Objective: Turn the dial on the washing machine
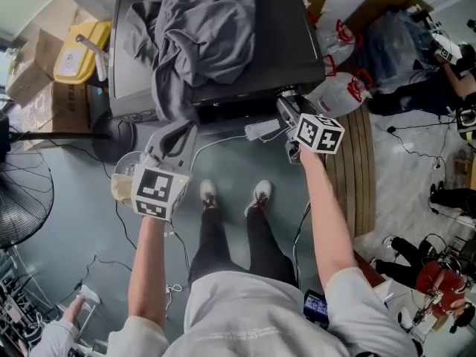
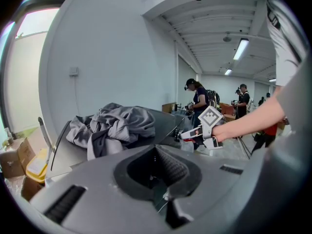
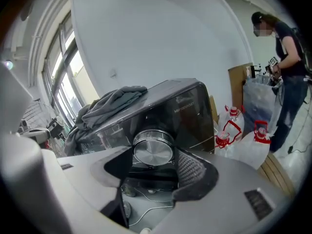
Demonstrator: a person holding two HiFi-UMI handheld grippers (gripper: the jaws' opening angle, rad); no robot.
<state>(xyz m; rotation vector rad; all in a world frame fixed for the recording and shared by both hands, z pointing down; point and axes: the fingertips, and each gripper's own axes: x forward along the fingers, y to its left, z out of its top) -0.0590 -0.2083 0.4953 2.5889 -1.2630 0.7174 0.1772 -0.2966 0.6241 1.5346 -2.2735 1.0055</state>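
Clamping the round brushed-metal dial (image 3: 153,148), the right gripper (image 3: 153,154) shows ribbed pads (image 3: 191,172).

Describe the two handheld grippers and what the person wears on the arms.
Left gripper and right gripper are grey moulded shells, each carrying a white cube with black square markers. Jaw pads are dark and ribbed. The person wears a pale short-sleeved shirt, forearms bare.

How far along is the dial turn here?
Done: the right gripper is at the washer's front. In hand: its fingers flank the dial, though a firm grip isn't certain. Left: the turn itself. The left gripper hangs open, holding nothing.
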